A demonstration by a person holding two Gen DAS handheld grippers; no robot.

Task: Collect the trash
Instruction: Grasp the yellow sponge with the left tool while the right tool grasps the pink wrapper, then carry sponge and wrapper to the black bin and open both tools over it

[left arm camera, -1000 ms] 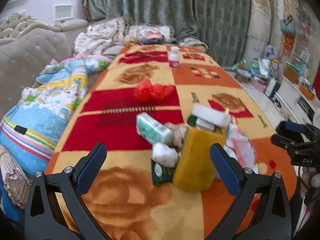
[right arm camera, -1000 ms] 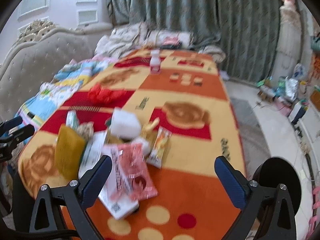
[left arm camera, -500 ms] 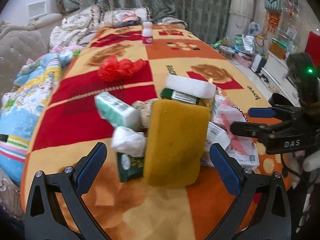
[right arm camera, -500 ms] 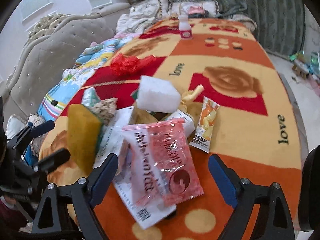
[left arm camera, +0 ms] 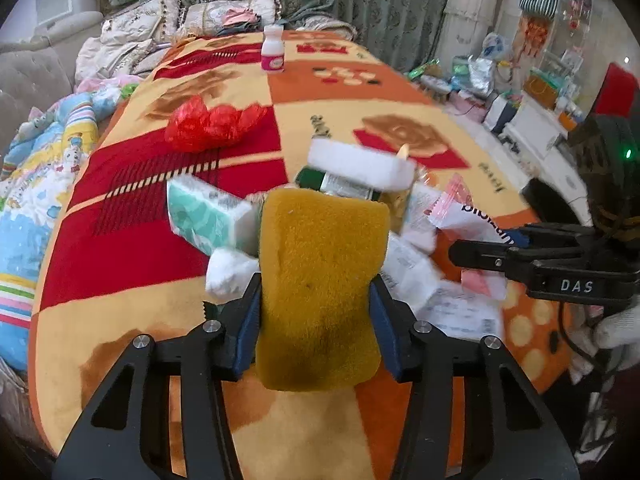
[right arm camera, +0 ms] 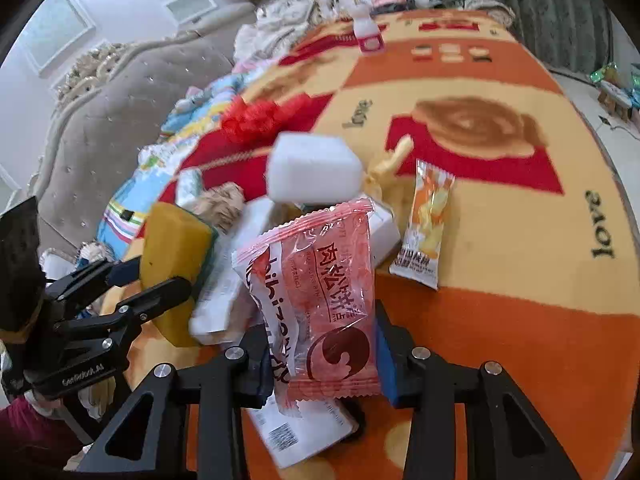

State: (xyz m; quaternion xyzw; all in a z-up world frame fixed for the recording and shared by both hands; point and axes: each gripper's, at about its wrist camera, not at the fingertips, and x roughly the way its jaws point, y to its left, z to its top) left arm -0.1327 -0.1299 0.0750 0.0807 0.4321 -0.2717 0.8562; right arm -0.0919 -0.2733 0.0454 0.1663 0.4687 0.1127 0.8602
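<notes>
A tabletop (left arm camera: 328, 92) under a fleecy orange, red and yellow cloth carries everything. Near its far edge stands a small white bottle (left arm camera: 273, 53). Toward the left edge lies a crumpled red plastic bag (left arm camera: 212, 122). A trash pile (left arm camera: 360, 184) sits near the near edge, an orange snack packet (right arm camera: 426, 226) just beside it.

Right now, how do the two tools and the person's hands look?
Both tools, left and right, are black open-frame plastic with silver screws and blue pads. The right tool's side reads "DAS"; a green light glows behind it. A white knit glove covers the hand, with a black cable nearby.
</notes>
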